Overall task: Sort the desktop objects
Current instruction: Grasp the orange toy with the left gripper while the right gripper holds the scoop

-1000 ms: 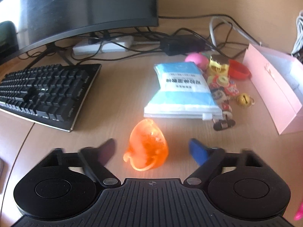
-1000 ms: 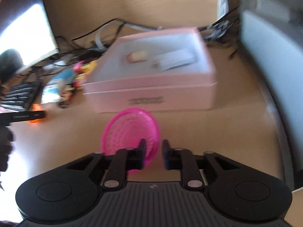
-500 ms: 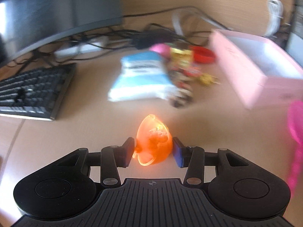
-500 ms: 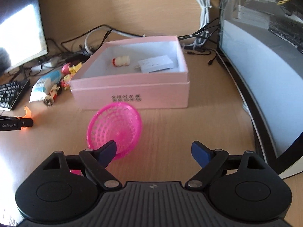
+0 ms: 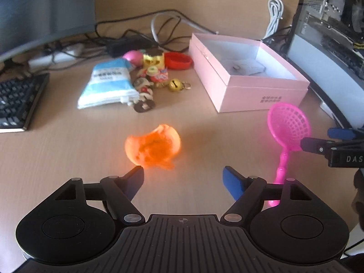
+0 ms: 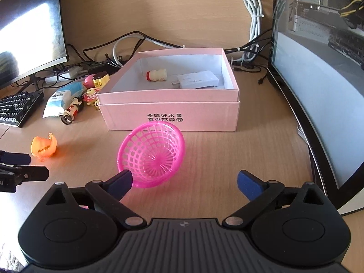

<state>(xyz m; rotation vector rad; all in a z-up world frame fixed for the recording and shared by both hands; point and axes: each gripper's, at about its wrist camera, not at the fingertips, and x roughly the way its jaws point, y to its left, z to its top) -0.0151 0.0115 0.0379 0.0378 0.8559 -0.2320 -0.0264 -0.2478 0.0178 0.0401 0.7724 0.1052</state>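
An orange translucent toy (image 5: 153, 149) lies on the desk just ahead of my left gripper (image 5: 184, 182), close to its left finger (image 5: 136, 179). The jaws are opening and the pads press on nothing. A pink toy strainer (image 6: 151, 154) rests on the desk with its mesh bowl beside the left finger (image 6: 120, 183) of my right gripper (image 6: 184, 184). Those jaws are opening too, and stand wide apart and free of it. Beyond the strainer sits the open pink box (image 6: 168, 116), holding a small bottle (image 6: 157, 76) and a white adapter (image 6: 196, 80).
Left of the box (image 5: 250, 95) lie a pile of small toys (image 5: 154, 75) and a blue tissue pack (image 5: 109, 84). A keyboard (image 5: 16, 100) sits far left, cables run along the back, and a curved monitor (image 6: 318, 91) stands at the right.
My left gripper shut on the orange toy, carried it right toward the box, then let it go. My right gripper, shut on the pink strainer before, has opened wide and left it on the desk.
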